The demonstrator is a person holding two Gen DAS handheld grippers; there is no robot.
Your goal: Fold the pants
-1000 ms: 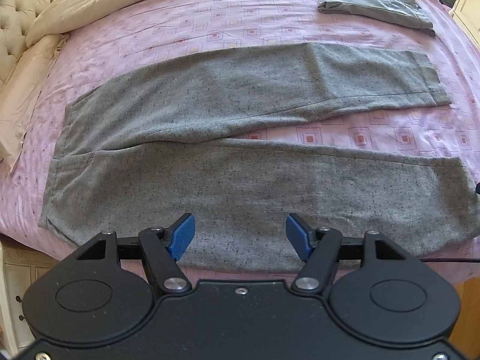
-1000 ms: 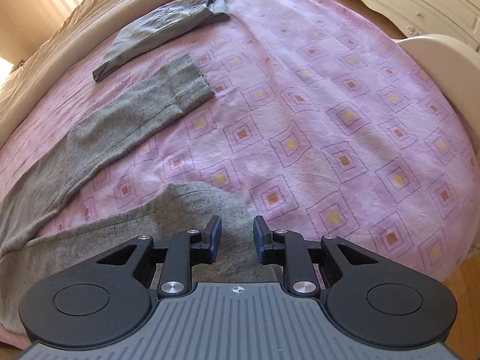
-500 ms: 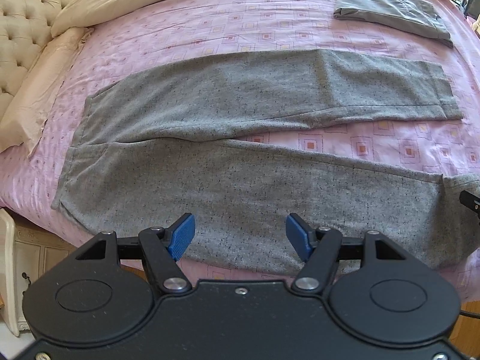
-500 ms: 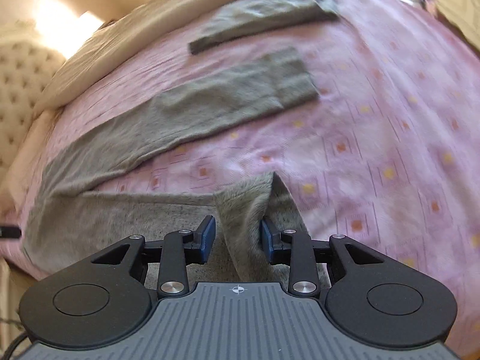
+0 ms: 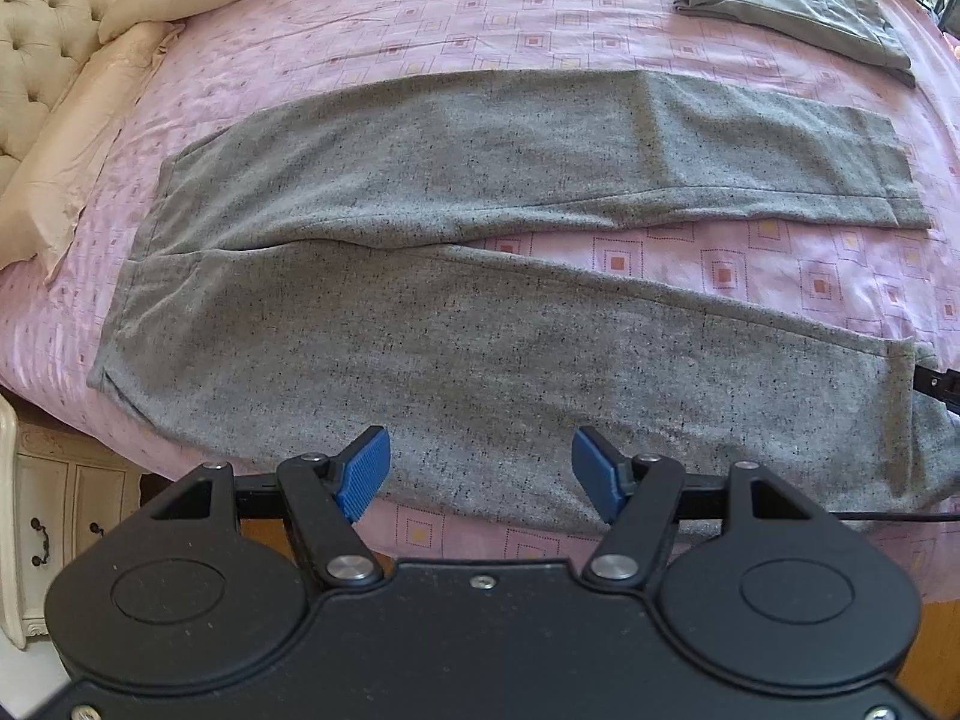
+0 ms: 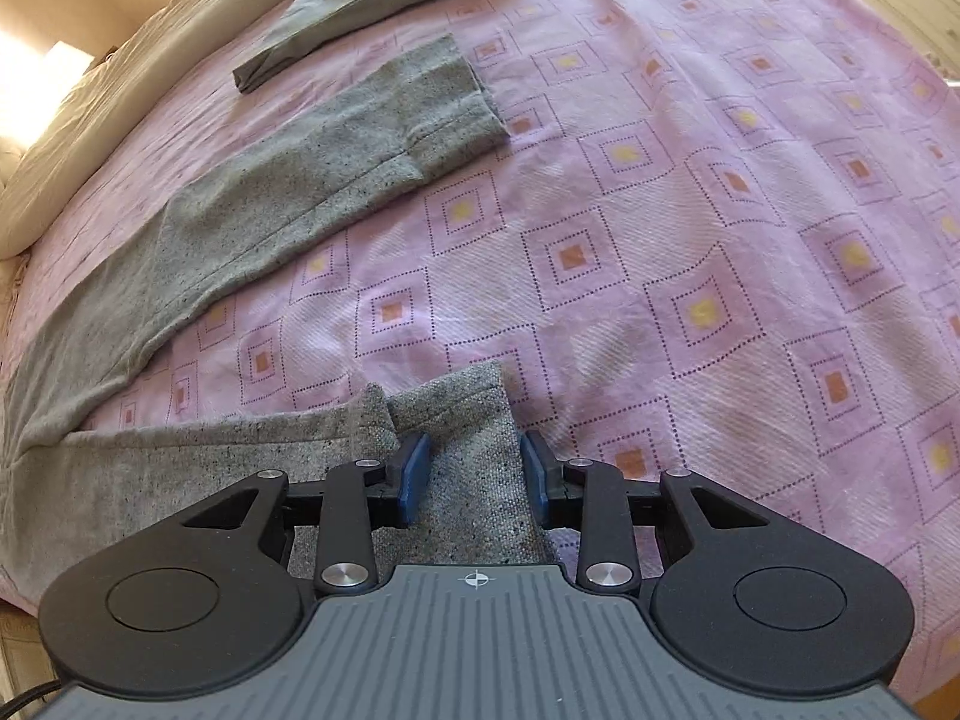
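The speckled grey knit pants lie spread flat across the bed with its pink square-patterned cover, waistband to the left, both legs running to the right. The far leg lies flat with its hem at the right. The near leg runs along the near edge of the bed, and its lower border hangs slightly over that edge.

The left tongs stand apart, blue pads wide of each other, placed over the near border of the near leg around its middle. Nothing lies between the pads, and contact with the cloth cannot be confirmed.

The right tongs are at the hem of the near leg. The hem end rises between the two blue pads in a raised fold, and the cloth is bunched just left of it. The pads flank the cloth on both sides; whether they press it firmly cannot be told. In the left wrist view only a black tip of this tool shows, at the right edge beside the hem.

A folded plain grey garment lies at the far right of the bed, well apart from the pants. A cream pillow and a cream tufted headboard lie at the left. A white cabinet with dark handles stands below the bed's near left corner.
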